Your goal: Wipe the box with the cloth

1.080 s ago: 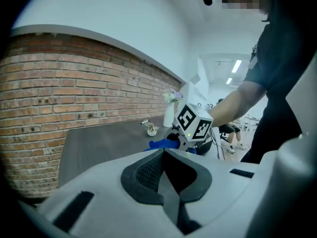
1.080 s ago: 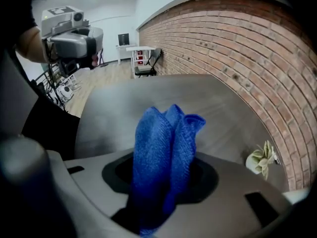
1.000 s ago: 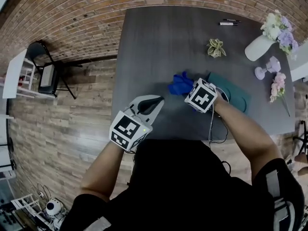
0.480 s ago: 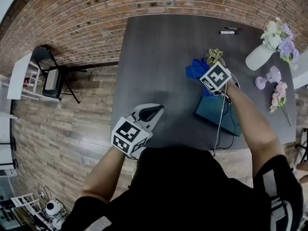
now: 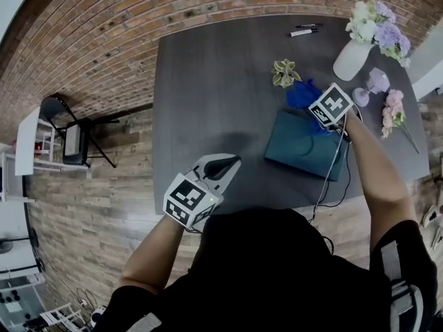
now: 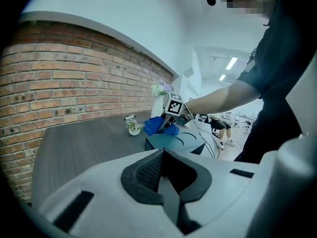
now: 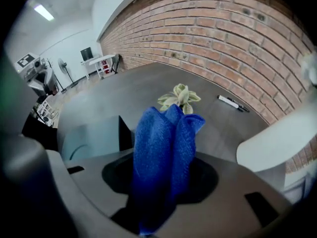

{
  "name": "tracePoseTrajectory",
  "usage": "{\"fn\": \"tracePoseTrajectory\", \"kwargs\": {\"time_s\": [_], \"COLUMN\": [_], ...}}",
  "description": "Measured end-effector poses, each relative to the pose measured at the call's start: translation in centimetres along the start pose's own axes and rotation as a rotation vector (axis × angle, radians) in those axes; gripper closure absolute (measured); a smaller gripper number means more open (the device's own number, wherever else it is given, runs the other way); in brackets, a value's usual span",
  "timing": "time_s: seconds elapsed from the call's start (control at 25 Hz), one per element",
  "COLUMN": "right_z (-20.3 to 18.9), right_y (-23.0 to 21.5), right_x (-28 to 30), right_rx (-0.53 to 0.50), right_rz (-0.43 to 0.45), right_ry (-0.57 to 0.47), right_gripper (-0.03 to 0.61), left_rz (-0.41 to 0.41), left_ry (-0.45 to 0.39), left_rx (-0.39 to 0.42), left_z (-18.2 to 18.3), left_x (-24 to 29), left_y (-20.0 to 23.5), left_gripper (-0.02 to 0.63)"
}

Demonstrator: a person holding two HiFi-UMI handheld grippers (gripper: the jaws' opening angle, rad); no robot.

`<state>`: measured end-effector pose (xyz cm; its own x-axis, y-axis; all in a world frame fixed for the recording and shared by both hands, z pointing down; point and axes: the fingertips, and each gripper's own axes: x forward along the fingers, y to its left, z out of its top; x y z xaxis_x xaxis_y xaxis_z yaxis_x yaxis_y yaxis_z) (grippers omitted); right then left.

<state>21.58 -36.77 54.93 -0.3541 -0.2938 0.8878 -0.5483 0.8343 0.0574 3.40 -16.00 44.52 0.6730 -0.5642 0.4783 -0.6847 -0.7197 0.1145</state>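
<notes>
Poking out between right gripper (image 7: pixel 157 200) fingers (image 7: pixel 205 180) is cloth (image 7: pixel 163 148).

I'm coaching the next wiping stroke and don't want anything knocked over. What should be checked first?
1. Blue fabric cloth clamped in the right hand-held gripper: ok.
2. Cloth touching the flat teal box: cannot tell; it sits at the box's far edge.
3. Left hand-held gripper steadying the box: not ok; it is shut, empty and apart from the box, near the table's front edge.
4. Small potted plant clear of the cloth: not ok; it stands just beyond the cloth.
5. Black cable clear of the box top: not ok; it crosses over the box's right end.
</notes>
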Motion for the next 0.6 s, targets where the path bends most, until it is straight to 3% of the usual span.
{"fn": "tracePoseTrajectory", "kwargs": {"time_s": [0.2, 0.4, 0.52, 0.6], "right_z": [-7.4, -12.4, -14.5, -16.4], "right_y": [-3.4, -5.3, -5.4, -4.6], "right_x": [-2.6, -5.4, -6.9, -7.4], "right_rx": [0.160, 0.371, 0.439, 0.451], "right_rz": [-0.034, -0.100, -0.170, -0.201], "right_ry": [0.018, -0.068, -0.101, -0.065], "right_gripper": [0.402, 0.402, 0.402, 0.402], "left_rz": [-0.089, -0.164, -0.207, -0.232], "left_ry": [-0.002, 0.010, 0.019, 0.019], "left_rx": [0.034, 0.071, 0.093, 0.107], "left_z": [1.1, 1.5, 1.4, 1.2], "left_x": [3.2, 4.9, 5.0, 4.9], "left_y": [-2.7, -5.0, -5.9, -6.3], "left_gripper": [0.607, 0.607, 0.607, 0.607]}}
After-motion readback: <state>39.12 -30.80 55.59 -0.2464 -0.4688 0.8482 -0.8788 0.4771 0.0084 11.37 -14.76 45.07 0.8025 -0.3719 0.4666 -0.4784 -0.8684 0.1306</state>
